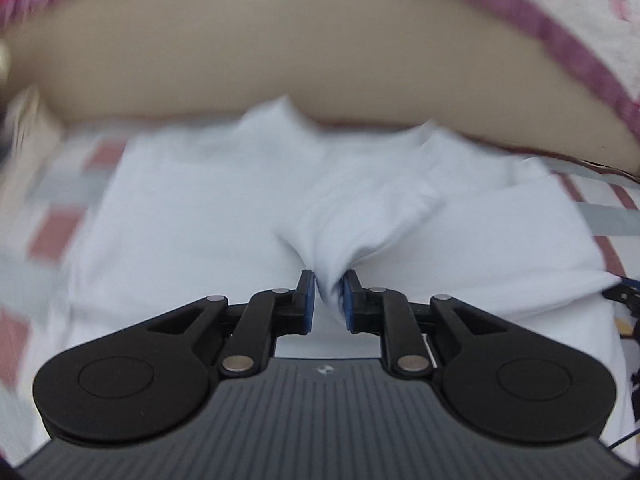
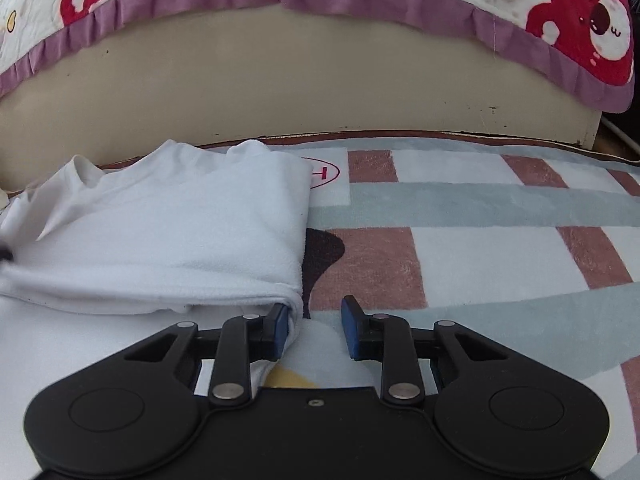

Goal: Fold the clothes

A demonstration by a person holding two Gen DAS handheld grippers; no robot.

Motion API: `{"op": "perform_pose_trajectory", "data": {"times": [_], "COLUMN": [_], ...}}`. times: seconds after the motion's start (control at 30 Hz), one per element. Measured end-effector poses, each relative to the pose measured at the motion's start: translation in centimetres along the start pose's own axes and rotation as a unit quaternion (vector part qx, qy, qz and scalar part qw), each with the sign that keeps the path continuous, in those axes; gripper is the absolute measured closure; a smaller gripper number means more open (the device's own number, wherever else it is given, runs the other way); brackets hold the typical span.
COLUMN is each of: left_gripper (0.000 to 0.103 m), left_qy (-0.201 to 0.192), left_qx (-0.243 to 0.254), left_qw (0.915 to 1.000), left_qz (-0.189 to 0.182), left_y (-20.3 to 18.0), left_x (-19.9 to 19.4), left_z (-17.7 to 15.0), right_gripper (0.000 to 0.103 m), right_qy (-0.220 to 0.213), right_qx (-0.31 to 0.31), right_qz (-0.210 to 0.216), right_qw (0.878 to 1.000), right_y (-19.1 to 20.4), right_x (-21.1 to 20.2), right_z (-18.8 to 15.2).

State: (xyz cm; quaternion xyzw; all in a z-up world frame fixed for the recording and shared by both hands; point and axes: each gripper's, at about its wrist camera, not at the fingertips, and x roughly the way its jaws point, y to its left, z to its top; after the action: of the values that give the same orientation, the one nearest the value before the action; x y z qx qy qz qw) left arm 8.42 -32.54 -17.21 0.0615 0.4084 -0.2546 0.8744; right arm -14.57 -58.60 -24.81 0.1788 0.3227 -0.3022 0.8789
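Observation:
A white garment (image 1: 192,216) lies spread on a checked blanket, and the left wrist view of it is motion-blurred. My left gripper (image 1: 329,298) is shut on a bunched fold of this white cloth, which rises between the blue pads (image 1: 307,300). In the right wrist view the same white garment (image 2: 180,232) sits partly folded at the left, its right edge doubled over. My right gripper (image 2: 314,326) is open at that garment's near right corner; its left pad touches the cloth edge, and nothing is clamped between the fingers.
The checked blanket (image 2: 460,248) in pink, grey and white extends to the right. A beige bed base (image 2: 280,92) runs across the back, with a quilt (image 2: 400,4) edged in purple frill hanging over it. A red circular mark (image 2: 326,172) shows beside the garment.

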Motion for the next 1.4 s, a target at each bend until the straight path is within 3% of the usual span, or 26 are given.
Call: {"op": "perform_pose_trajectory", "data": {"times": [0.07, 0.13, 0.3, 0.53, 0.63, 0.73, 0.87, 0.9, 0.97, 1.03, 1.13, 1.23, 1.3, 1.4], "left_gripper": [0.079, 0.077, 0.077, 0.077, 0.094, 0.096, 0.095, 0.094, 0.092, 0.089, 0.088, 0.084, 0.074, 0.072], "left_qy": [0.015, 0.013, -0.025, -0.041, -0.048, -0.056, -0.066, -0.053, 0.03, 0.061, 0.051, 0.033, 0.027, 0.03], "left_qx": [-0.044, -0.064, -0.035, -0.025, -0.02, -0.015, -0.009, -0.008, -0.013, -0.015, 0.01, 0.034, 0.037, 0.043], "left_qw": [0.9989, 0.9978, 0.9961, 0.9973, 0.9975, 0.9976, 0.9974, 0.9982, 0.9984, 0.9963, 0.9927, 0.9917, 0.9931, 0.9964], "left_qz": [0.007, 0.013, 0.078, 0.055, 0.047, 0.038, 0.026, 0.028, 0.046, 0.058, 0.109, 0.119, 0.108, 0.068], "left_y": [1.4, 2.4, 3.2, 4.1, 4.4, 4.7, 5.1, 5.2, 5.6, 6.0, 6.1, 7.1, 7.8, 8.4], "left_x": [0.4, 0.2, -1.7, -3.7, -4.6, -5.6, -6.8, -6.7, -4.6, -3.7, -4.1, -5.3, -6.2, -7.5], "left_z": [-0.2, -0.2, 0.2, 0.7, 0.7, 0.8, 0.9, 0.8, -0.3, -1.2, -1.2, 0.1, 1.0, 2.6], "right_gripper": [0.072, 0.072, 0.072, 0.072, 0.072, 0.072, 0.072, 0.072, 0.07, 0.068, 0.064, 0.064, 0.063, 0.063], "right_qy": [0.001, 0.003, 0.001, 0.005, -0.004, -0.013, 0.008, 0.015, 0.029, 0.048, 0.088, 0.082, 0.057, 0.011], "right_qx": [0.004, 0.004, -0.018, -0.018, -0.032, -0.045, -0.039, -0.037, -0.033, -0.035, -0.043, -0.033, 0.001, 0.06], "right_qz": [0.003, 0.0, -0.022, -0.03, -0.034, -0.033, -0.029, -0.03, -0.031, -0.036, -0.053, -0.045, -0.018, 0.041], "right_qw": [1.0, 1.0, 1.0, 0.999, 0.999, 0.998, 0.999, 0.999, 0.999, 0.998, 0.994, 0.995, 0.998, 0.997], "right_y": [-0.2, -0.2, 0.9, 1.2, 1.7, 2.1, 1.7, 1.7, 1.7, 1.8, 1.6, 0.5, -0.5, -1.7], "right_x": [0.0, 0.0, -0.5, -0.5, -1.1, -2.0, -1.6, -1.5, -1.2, -1.4, -2.0, -3.0, -3.5, -4.1], "right_z": [0.0, 0.0, 0.3, 0.4, 0.5, 0.5, 0.5, 0.5, 0.4, 0.3, 0.3, 0.4, 1.1, 2.5]}}
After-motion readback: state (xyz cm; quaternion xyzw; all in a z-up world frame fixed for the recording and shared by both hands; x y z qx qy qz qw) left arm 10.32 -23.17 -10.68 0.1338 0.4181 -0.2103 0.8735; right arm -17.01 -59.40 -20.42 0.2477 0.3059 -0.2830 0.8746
